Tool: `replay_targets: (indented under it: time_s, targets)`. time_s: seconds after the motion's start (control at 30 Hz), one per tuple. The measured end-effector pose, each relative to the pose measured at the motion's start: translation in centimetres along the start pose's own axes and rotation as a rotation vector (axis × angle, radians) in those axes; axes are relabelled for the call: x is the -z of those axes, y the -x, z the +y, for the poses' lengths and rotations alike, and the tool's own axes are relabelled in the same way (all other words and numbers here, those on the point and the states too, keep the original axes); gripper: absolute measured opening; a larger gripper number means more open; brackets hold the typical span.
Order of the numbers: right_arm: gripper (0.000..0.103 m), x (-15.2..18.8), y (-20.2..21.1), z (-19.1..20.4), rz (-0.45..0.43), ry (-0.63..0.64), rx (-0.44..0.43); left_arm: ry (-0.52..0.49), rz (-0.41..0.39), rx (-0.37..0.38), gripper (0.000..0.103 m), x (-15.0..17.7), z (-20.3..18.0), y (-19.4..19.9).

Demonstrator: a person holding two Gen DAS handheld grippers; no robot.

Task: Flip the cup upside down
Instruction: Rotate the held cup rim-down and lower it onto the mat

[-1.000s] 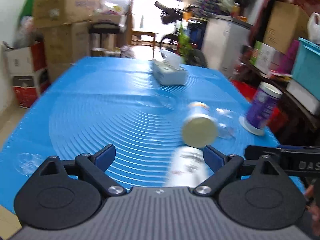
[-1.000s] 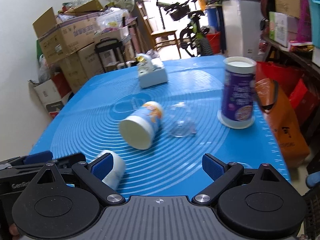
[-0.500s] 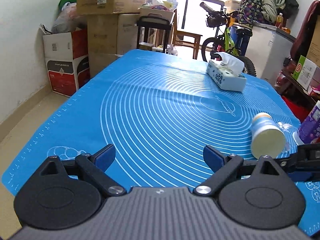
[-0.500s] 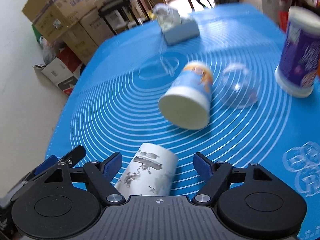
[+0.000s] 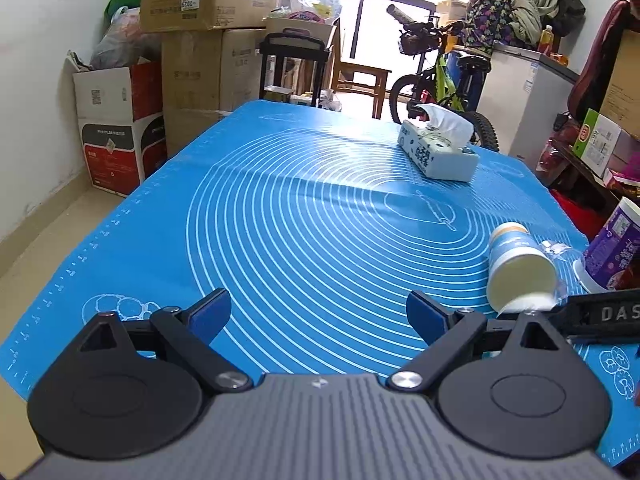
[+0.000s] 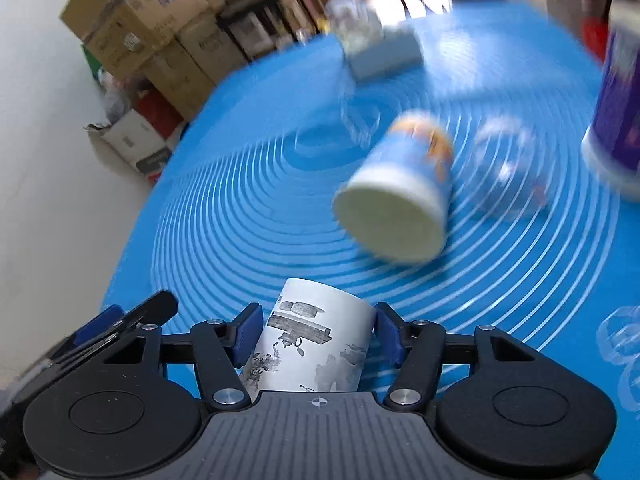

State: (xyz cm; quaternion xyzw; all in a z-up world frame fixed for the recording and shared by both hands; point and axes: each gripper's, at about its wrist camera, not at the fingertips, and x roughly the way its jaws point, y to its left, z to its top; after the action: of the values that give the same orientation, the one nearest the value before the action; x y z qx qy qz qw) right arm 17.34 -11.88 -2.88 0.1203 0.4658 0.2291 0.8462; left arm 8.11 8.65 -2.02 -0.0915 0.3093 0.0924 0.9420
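I take the blue surface [image 5: 304, 216] as my reference. Largest thing on it is the tissue box [image 5: 438, 152] at its far side. The purple canister [image 5: 618, 248] stands upright at its right edge. A blue-and-white container [image 6: 400, 196] lies on its side near the middle-right, with a clear plastic lid [image 6: 508, 168] just beside it. The right wrist view is blurred, so finer detail there is unreliable.

The task's thing, the white printed cup [image 6: 316, 344], is at the near edge of the surface, lying tilted between the fingers of the right tool [image 6: 316, 332]. I cannot tell which end is its mouth.

Progress, in my judgement: the grasp is made or nearly made; the turning-over and the setting-down remain. The cup does not yet stand inverted.

Right tool: narrowed onto the cup, both blue pads [image 6: 248, 332] against its sides, so I rate it as gripping. Whether the cup is off the surface I cannot tell.

Left tool [image 5: 318, 312]: jaws spread wide, holding and touching nothing, poised over the near-left part of the surface.
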Motion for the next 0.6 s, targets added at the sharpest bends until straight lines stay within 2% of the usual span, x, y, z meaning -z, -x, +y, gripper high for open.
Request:
replay_targets:
  time_s: [0.23, 0.43, 0.6]
  targets:
    - [0.064, 2.6, 4.1, 0.4, -0.315, 0.257, 0.199, -0.020, -0.005, 0.022, 0.094, 0.5, -1.1, 0.5]
    - [0.064, 4.7, 3.5, -1.0, -0.474, 0.346, 0.335, -0.055, -0.011, 0.047, 0.094, 1.1, -2.3, 1.1]
    - [0.064, 6.3, 2.9, -1.6, -0.566, 0.405, 0.337, -0.063, -0.019, 0.055, 0.094, 1.3, -2.7, 1.5]
